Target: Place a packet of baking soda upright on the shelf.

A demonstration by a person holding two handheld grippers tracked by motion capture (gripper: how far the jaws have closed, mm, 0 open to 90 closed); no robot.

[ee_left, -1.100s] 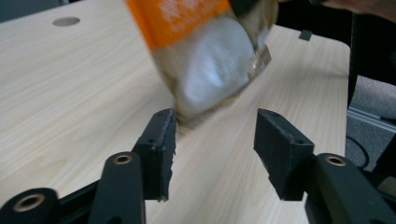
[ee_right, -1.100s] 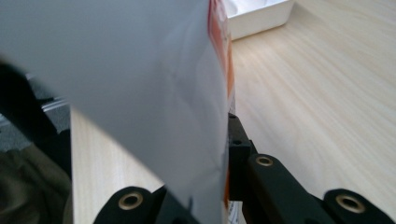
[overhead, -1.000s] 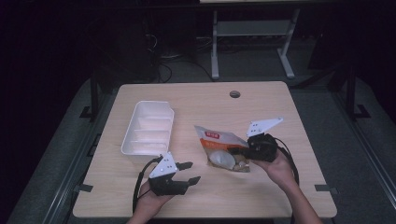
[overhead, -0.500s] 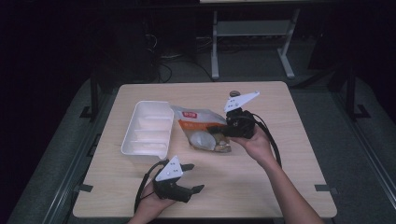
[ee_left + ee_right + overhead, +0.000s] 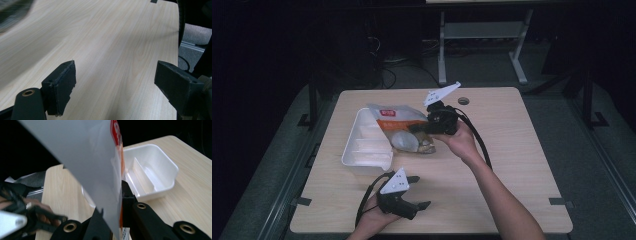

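Glossy plastic bag (image 5: 399,131) carried over white compartment tray (image 5: 362,150), right tool (image 5: 422,127) clamping; left tool (image 5: 418,192) just opened wide, empty.

Dim room around my evenly lit surface (image 5: 512,150); beyond my left tool (image 5: 115,82) blur; bag (image 5: 82,162) against my right tool defocused.

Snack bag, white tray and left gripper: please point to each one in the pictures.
snack bag (image 5: 398,120), high view, on its orange printed upper panel.
white tray (image 5: 160,167), right gripper view, on the far wall of the compartment.
left gripper (image 5: 115,85), left gripper view, midway between its two open black jaws.
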